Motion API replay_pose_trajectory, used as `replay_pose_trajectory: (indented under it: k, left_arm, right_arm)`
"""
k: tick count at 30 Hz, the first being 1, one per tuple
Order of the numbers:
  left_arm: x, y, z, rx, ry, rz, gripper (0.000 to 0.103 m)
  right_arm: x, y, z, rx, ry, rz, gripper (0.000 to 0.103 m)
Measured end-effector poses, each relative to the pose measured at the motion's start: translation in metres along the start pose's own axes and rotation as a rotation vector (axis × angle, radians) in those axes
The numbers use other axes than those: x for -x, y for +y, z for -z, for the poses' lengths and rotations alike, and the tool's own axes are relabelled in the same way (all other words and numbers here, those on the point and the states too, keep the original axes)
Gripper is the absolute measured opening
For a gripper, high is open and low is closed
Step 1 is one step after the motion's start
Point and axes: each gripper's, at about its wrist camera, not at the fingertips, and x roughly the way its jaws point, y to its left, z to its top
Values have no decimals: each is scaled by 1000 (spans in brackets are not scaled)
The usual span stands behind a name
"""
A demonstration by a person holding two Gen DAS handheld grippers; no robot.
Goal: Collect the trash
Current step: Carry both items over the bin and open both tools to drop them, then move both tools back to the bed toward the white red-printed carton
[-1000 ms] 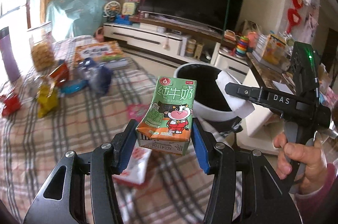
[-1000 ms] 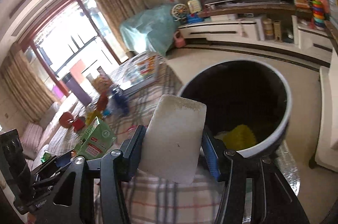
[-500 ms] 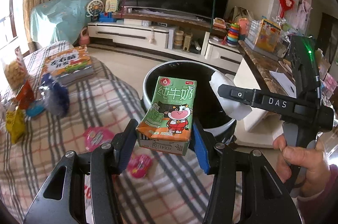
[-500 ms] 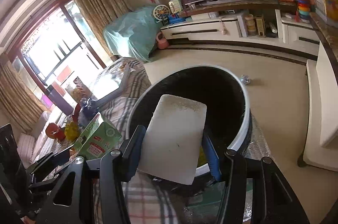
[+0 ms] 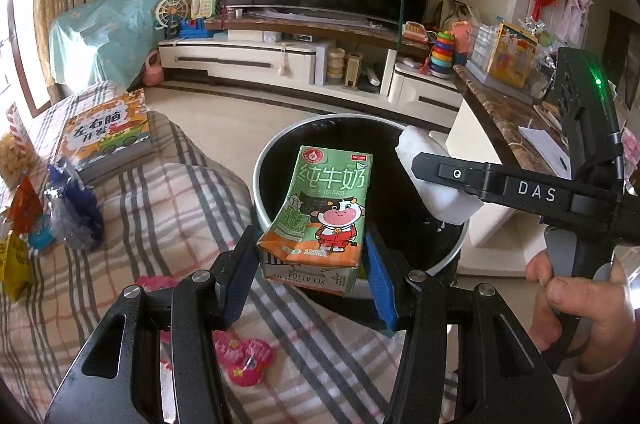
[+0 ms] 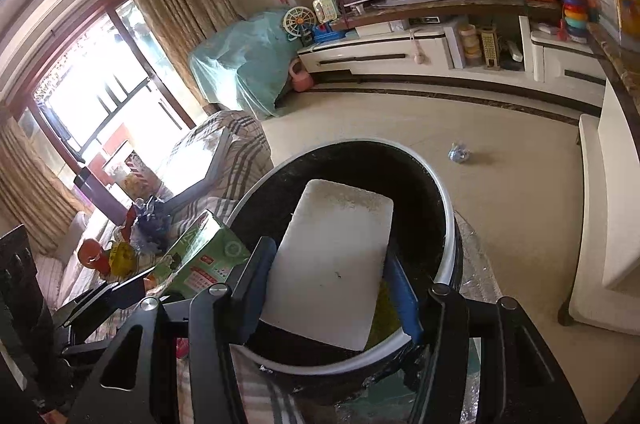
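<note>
We noted the left gripper (image 5: pixel 306 272) clamped on a green milk carton (image 5: pixel 320 216), held upright over the near rim of the black bin (image 5: pixel 264 160). The right gripper (image 6: pixel 328 288) pinched a white foam block (image 6: pixel 332 264) above the bin's opening, beside the checked tablecloth (image 5: pixel 168 208).

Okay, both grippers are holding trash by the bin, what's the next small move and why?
Probably open the right hand-held gripper: its white block already hangs over the bin mouth. The left hand-held gripper has its milk carton nearer the rim.
</note>
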Motion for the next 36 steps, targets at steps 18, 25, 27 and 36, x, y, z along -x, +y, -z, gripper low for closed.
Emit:
replay_pose_trajectory:
  k: [18,25,27,36]
  left_arm:
    - [3,8,-4,46,-11,-6,72]
    - [41,28,21,93,-57,-27,78]
    - [52,37,32,117,-63,-37,79]
    - [87,74,72,184,-52,-96,80]
  right_arm:
    - [-2,-11,-12,-45,-30,10,87]
    - [13,3,6,-36,-43,-4,89]
    - [17,11,14,-24,-48,-8,92]
    - [24,43,46,45,-34,-35,93]
